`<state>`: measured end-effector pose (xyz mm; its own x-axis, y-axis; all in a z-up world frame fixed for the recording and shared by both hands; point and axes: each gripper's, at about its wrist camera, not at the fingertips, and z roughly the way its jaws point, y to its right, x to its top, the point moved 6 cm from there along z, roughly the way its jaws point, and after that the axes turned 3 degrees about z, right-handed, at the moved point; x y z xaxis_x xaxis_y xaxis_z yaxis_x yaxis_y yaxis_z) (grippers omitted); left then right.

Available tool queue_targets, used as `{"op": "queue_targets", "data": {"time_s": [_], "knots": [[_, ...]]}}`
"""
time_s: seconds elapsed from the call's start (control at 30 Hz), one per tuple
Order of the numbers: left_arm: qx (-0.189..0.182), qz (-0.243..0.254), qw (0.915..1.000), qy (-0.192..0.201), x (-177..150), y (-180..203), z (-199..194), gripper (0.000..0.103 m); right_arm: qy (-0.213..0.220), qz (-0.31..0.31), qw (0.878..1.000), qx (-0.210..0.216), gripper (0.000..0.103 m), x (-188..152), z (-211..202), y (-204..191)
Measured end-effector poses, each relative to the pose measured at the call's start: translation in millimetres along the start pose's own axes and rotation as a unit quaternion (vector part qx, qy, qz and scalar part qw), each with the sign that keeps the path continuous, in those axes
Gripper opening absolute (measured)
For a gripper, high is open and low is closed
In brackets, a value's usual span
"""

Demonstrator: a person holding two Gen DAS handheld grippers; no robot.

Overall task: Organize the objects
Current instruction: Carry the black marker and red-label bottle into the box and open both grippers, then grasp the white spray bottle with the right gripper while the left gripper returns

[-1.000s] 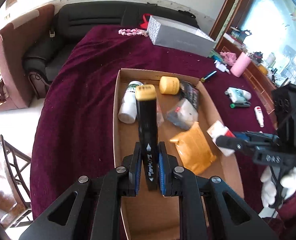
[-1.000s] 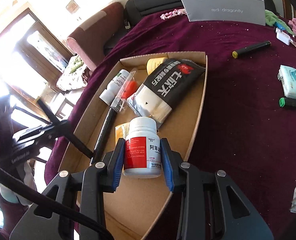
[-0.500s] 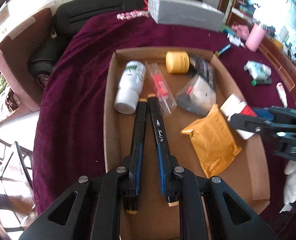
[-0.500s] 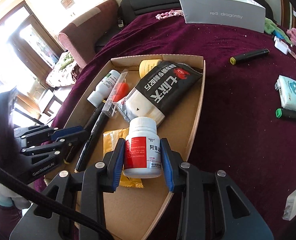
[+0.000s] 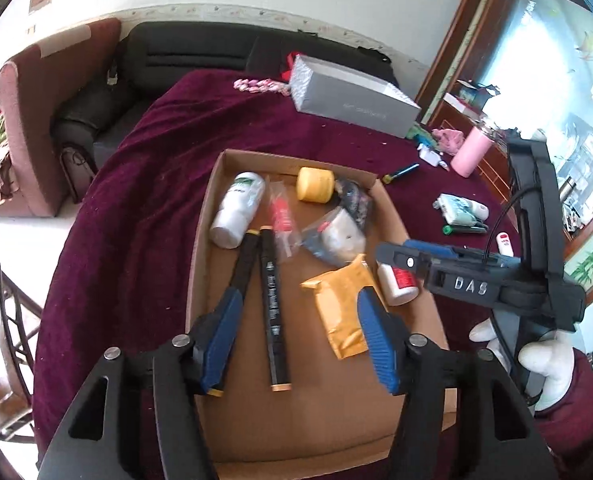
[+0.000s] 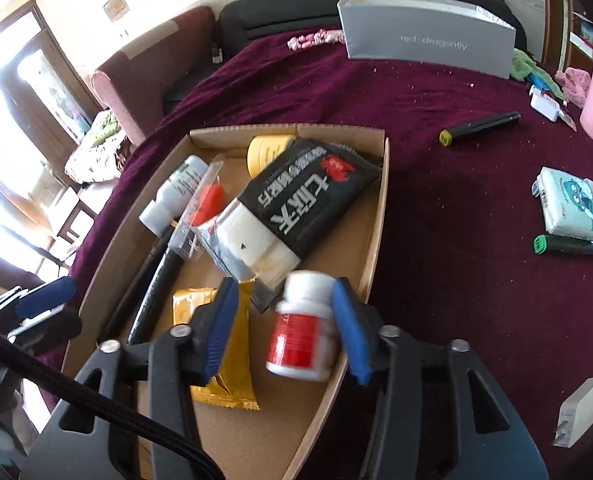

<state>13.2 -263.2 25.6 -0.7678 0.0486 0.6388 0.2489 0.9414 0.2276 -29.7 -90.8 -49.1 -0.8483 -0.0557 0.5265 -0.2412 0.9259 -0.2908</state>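
Two markers [image 5: 274,304] between open left claw [image 5: 296,338]

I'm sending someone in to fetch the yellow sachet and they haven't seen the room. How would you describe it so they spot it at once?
Look at the open cardboard tray on the maroon cloth. The yellow sachet lies flat on its floor toward the near end, between the black marker and the white pill bottle with a red label. It is the only flat, mustard-yellow packet there.

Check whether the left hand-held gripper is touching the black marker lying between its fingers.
Apart. The left wrist view shows the black marker lying in the cardboard box, cardboard visible on both sides between it and the left hand-held gripper.
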Motion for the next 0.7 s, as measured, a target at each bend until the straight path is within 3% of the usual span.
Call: {"op": "queue_targets", "data": {"time_s": [0.2, 0.4, 0.5, 0.7], "knots": [[-0.037, 0.001, 0.9992, -0.012, -8, 29, 8, 0.054, 0.042, 0.014, 0.999, 0.023, 0.053, 9, -34, 11], [-0.08, -0.004, 0.9967, -0.016, -9, 67, 18, 0.054, 0.094, 0.07, 0.993, 0.017, 0.063, 4, -77, 63], [-0.095, -0.008, 0.9951, -0.026, -9, 90, 27, 0.054, 0.092, 0.115, 0.989, 0.033, 0.064, -2, -84, 91], [-0.126, -0.029, 0.9912, -0.025, -3, 130, 32, 0.055, 0.087, 0.174, 0.981, 0.026, 0.064, -19, -91, 141]]}}
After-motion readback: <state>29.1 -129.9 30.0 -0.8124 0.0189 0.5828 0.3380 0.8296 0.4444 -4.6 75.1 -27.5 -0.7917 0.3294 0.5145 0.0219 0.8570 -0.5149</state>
